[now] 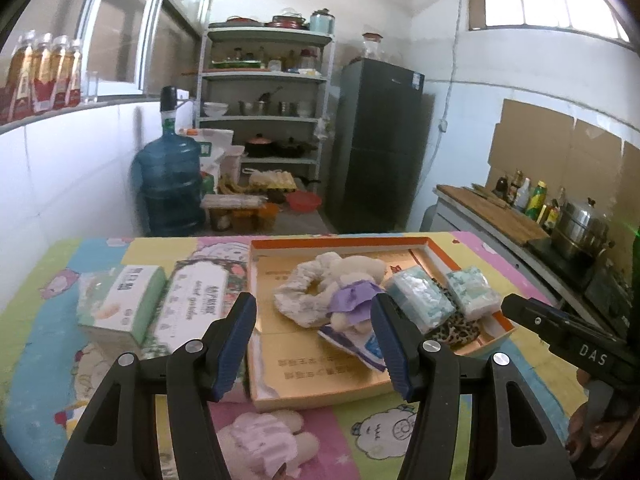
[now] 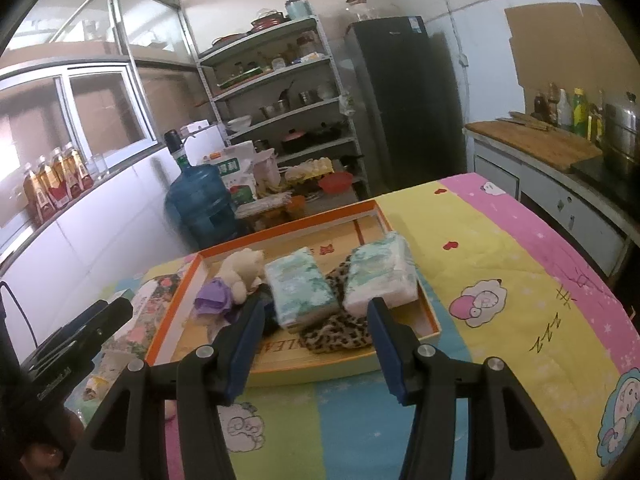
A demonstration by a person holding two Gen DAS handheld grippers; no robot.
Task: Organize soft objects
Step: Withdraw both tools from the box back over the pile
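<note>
1. Left gripper (image 1: 314, 328): black frame, blue pads, jaws spread with nothing between them, hanging over the near edge of the tabletop and aimed at the tray
2. Right gripper (image 2: 316, 330): same build, jaws likewise apart and empty; in the left wrist view its body enters from the right edge
3. Shallow orange-rimmed cardboard tray (image 1: 340, 242): lies mid-tabletop on the pastel cartoon-print cloth (image 2: 500, 240) and holds most of the soft things
4. Contents, seen from the left wrist: white fabric scrunchie (image 1: 298, 294) at the tray's left; cream plush bear in a purple dress (image 1: 352, 280) touching it; two pale blue-green soft tissue packs (image 1: 418, 296) toward the right rim; leopard-print fabric piece (image 1: 456, 328) partly under them; a blue-and-white flat packet (image 1: 360, 346) at the near side
5. Outside the tray: green-and-white tissue box (image 1: 120, 308) and floral-print wipes pack (image 1: 192, 304), side by side toward the left edge; a pink-and-cream plush item (image 1: 264, 436) at the near edge, below the left gripper
6. Judged step: fetching a remaining stray. Good practice would be to lower over the item's middle, close on its bulk rather than a loose flap, lift clear of the tray rim, and set it in the bare near-left part of the tray without disturbing the bear
</note>
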